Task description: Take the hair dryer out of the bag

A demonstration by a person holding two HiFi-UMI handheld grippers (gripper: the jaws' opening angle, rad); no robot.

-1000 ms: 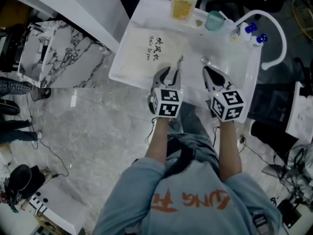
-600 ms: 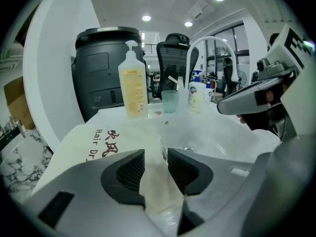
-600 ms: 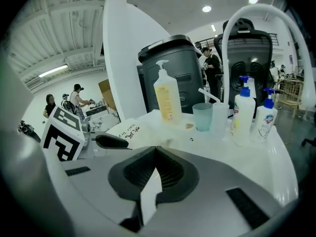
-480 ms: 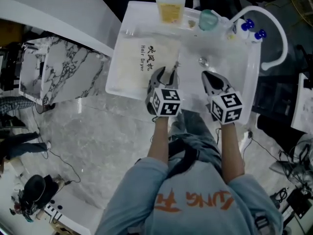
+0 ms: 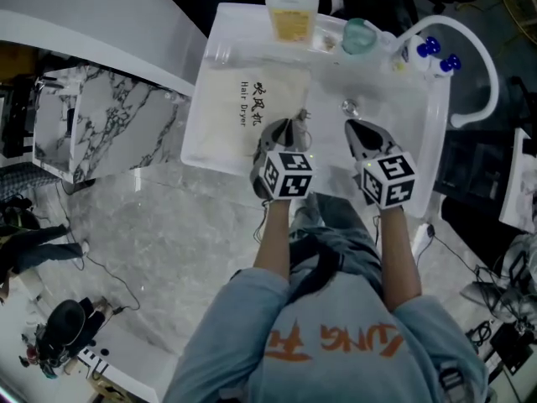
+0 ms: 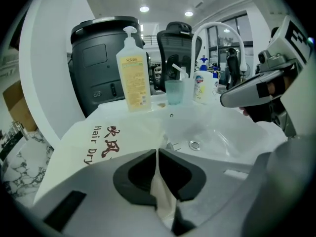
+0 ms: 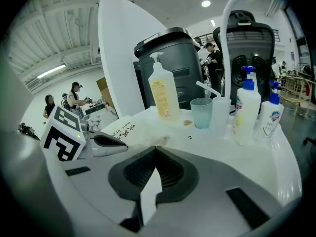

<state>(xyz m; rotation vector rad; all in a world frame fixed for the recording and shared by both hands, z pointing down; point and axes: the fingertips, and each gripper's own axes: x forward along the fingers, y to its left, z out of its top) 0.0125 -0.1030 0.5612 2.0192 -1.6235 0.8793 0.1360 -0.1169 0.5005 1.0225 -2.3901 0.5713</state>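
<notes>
We look down on a white sink (image 5: 403, 107) with both grippers held over its near edge. The cream bag (image 5: 252, 112), printed "Hair Dryer", lies flat on the counter at about ten o'clock from the basin's drain (image 5: 348, 105). The hair dryer itself is hidden from us; only the bag's cloth shows.

Our left gripper (image 5: 289, 126) sits at the bag's right edge, at roughly four o'clock from the printing. Its jaws have just been closing, and in the left gripper view they are clenched on a fold of the cream cloth, which runs back between the pads. Our right gripper (image 5: 352, 128) hangs over the basin at three o'clock from the left one, near it but apart. It is just short of the drain, which lies at twelve o'clock from its tip. In the right gripper view its jaws are pressed together, and we see nothing caught at the tips.

Along the sink's far rim, a yellow soap bottle (image 5: 292, 11) stands at twelve o'clock from the bag. A green cup (image 5: 359, 34) is at one o'clock from the drain. Two blue-capped bottles (image 5: 436, 53) stand at two o'clock, under the arched white faucet (image 5: 478, 65).
</notes>
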